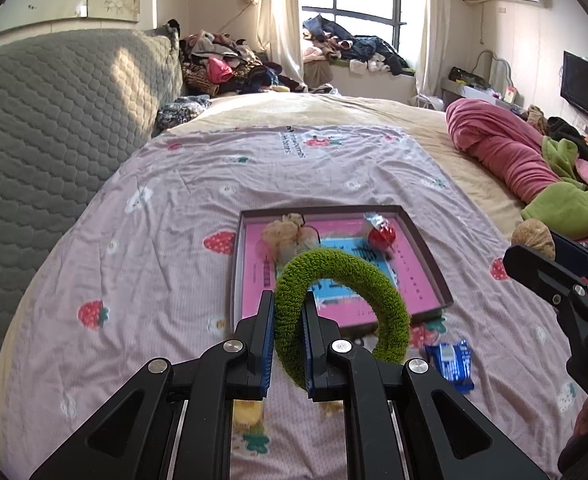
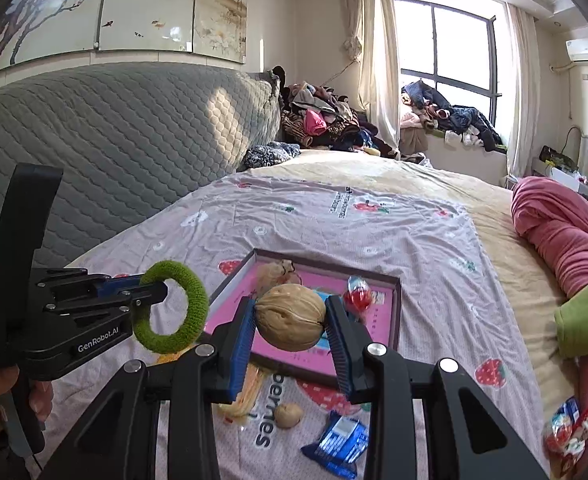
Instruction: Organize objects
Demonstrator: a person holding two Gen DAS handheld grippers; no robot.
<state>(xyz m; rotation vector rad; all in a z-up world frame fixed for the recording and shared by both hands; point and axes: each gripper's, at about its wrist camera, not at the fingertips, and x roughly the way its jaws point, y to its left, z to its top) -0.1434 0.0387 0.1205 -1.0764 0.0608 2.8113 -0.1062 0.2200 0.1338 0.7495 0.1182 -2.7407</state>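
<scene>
Tray (image 1: 433,264) middle lies open between beige scrunchie (image 1: 286,234) and red candy (image 1: 381,236).

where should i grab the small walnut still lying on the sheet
Grip the small walnut across its widest middle, coming straight down from above. It is rounded and sits low on the soft bedsheet, so a side approach would likely snag fabric. Set the fingers so that they clear the yellow item to its left and the blue wrapped snack to its right.

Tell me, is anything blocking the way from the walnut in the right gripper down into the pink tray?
Nothing visible blocks it. The walnut sits in the right gripper just above the tray's near edge. A beige scrunchie and red candy lie farther back inside.
</scene>
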